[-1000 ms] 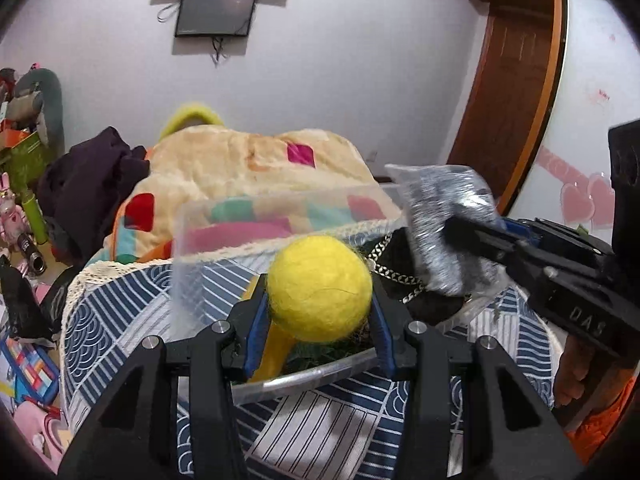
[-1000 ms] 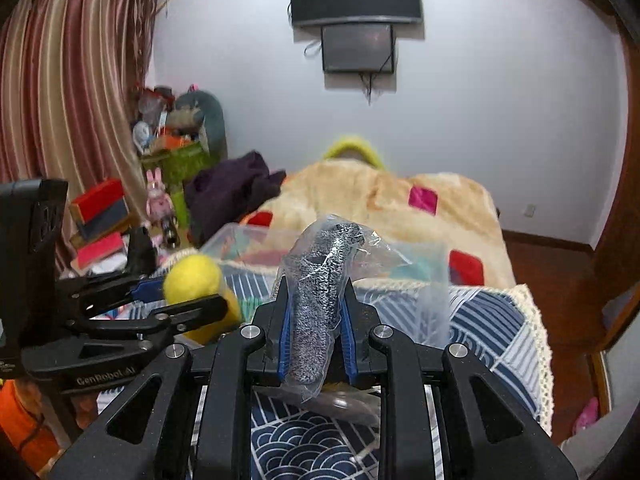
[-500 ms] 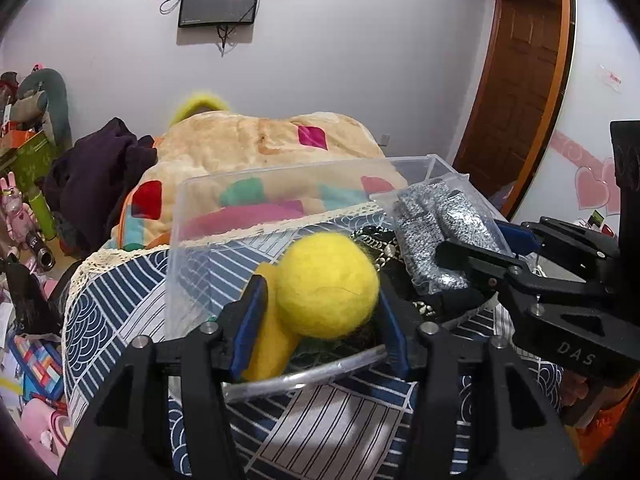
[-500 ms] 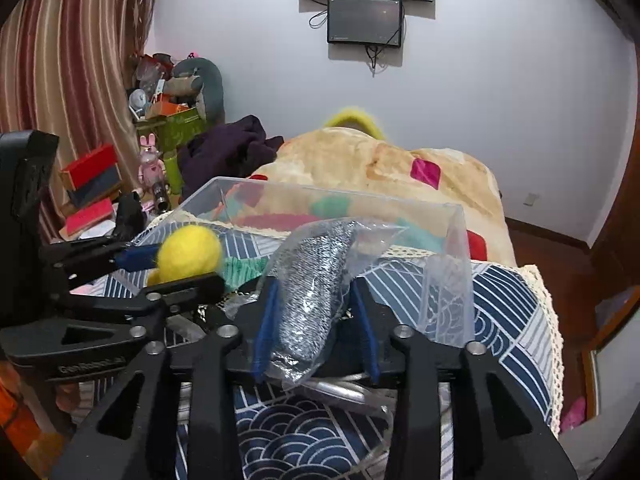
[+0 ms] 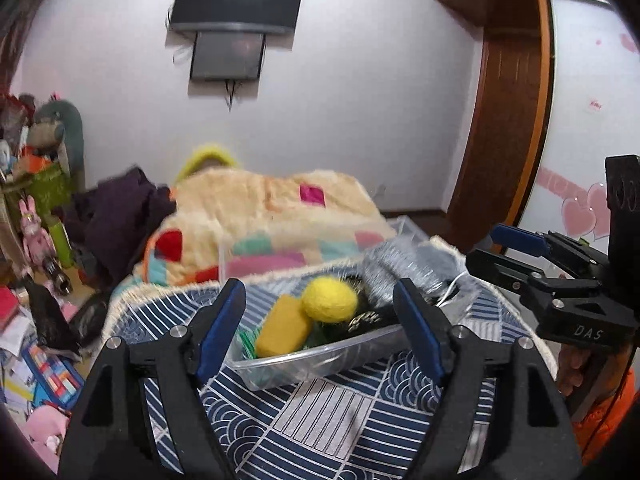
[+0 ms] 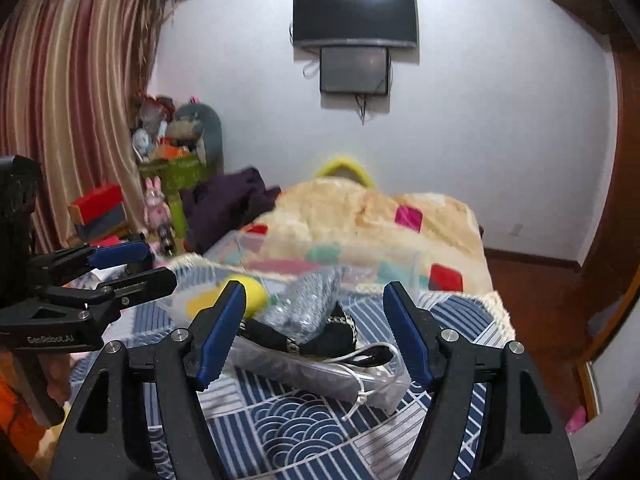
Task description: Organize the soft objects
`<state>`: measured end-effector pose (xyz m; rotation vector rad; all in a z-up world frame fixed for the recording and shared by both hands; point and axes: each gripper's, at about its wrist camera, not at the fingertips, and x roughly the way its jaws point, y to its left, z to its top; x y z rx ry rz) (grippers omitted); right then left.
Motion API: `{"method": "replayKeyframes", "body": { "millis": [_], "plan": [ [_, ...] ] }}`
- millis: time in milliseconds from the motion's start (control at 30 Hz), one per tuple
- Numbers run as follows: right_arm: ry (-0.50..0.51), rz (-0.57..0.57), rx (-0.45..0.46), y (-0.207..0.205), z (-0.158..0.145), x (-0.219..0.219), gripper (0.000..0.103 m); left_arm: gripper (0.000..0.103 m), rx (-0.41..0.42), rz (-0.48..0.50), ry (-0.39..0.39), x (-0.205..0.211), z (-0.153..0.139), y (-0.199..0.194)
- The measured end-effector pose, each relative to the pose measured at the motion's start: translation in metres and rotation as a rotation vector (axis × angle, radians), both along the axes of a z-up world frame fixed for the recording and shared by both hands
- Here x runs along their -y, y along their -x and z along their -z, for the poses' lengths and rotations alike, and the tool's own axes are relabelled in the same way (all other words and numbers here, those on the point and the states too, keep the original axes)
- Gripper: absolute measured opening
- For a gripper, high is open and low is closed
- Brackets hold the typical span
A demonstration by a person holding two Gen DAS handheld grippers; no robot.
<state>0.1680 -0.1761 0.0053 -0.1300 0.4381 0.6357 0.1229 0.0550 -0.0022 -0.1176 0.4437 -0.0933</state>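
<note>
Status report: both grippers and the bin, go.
Left gripper open, empty. Right gripper open, empty. Yellow ball and silver bagged item lying in the clear bin. Nothing blocking.

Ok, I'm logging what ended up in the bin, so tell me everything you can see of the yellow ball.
The yellow ball is round, fuzzy and felt-like. It lies inside the clear plastic bin, leaning on a yellow-orange sponge block, with a silver scrubber in plastic wrap beside it. Neither open gripper touches it.
</note>
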Motion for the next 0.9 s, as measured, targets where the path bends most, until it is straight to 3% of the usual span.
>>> {"method": "replayKeyframes", "body": {
  "millis": [100, 200, 300, 433, 533, 900],
  "plan": [
    [-0.035, -0.006, 0.040, 0.018, -0.011, 0.010, 0.070, 0.080, 0.066, -0.009, -0.007, 0.005, -0.013, 0.022],
    [-0.076, 0.005, 0.078, 0.033, -0.018, 0.020, 0.086, 0.086, 0.114, -0.010, -0.012, 0.012, -0.021, 0.041],
    [-0.102, -0.001, 0.105, 0.047, -0.021, 0.027, 0.088, 0.094, 0.157, -0.013, -0.024, 0.021, -0.024, 0.058],
    [-0.128, 0.009, 0.131, 0.059, -0.017, 0.032, 0.102, 0.100, 0.185, -0.021, -0.028, 0.031, -0.022, 0.075],
    [-0.136, 0.025, 0.149, 0.065, -0.014, 0.034, 0.103, 0.101, 0.192, -0.007, -0.006, 0.033, -0.018, 0.082],
    [-0.119, 0.054, 0.144, 0.061, 0.003, 0.036, 0.103, 0.101, 0.181, -0.028, -0.055, 0.044, -0.002, 0.078]
  ]
}}
